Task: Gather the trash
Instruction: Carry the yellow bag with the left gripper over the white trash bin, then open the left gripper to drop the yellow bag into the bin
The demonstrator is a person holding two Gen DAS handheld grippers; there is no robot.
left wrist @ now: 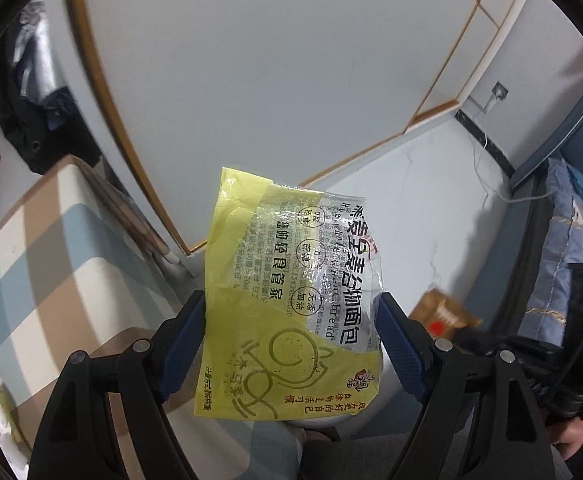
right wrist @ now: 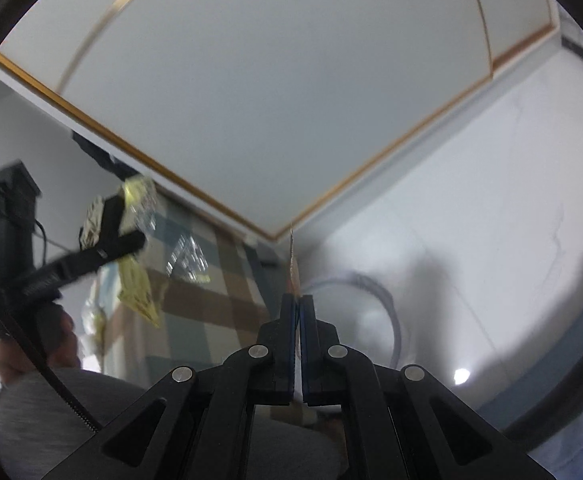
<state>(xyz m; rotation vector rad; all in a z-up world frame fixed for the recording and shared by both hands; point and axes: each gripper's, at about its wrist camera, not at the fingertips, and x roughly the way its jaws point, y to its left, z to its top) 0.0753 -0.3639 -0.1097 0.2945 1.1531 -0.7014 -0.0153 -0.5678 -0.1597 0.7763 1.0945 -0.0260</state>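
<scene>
A yellow and clear bread bag (left wrist: 275, 304) hangs flat between the wide-set blue pads of my left gripper (left wrist: 291, 298); its two side edges touch both pads and it hangs free in the air. My right gripper (right wrist: 297, 300) is shut on a thin brown wrapper (right wrist: 293, 264), seen edge-on above the fingertips. In the left wrist view that brown wrapper (left wrist: 445, 312) with a red spot shows at the right, blurred. A white round bin (right wrist: 391, 320) stands on the floor just beyond the right gripper. Its rim (left wrist: 331, 424) shows under the bread bag.
A blue, brown and white checked cloth (left wrist: 51, 260) covers a surface on the left, with clear and yellow wrappers (right wrist: 189, 258) lying on it. A white cabinet door with gold trim (left wrist: 251, 80) stands ahead. Blue bedding (left wrist: 563, 240) lies at the right. A person's grey-clad leg (right wrist: 71, 400) is below.
</scene>
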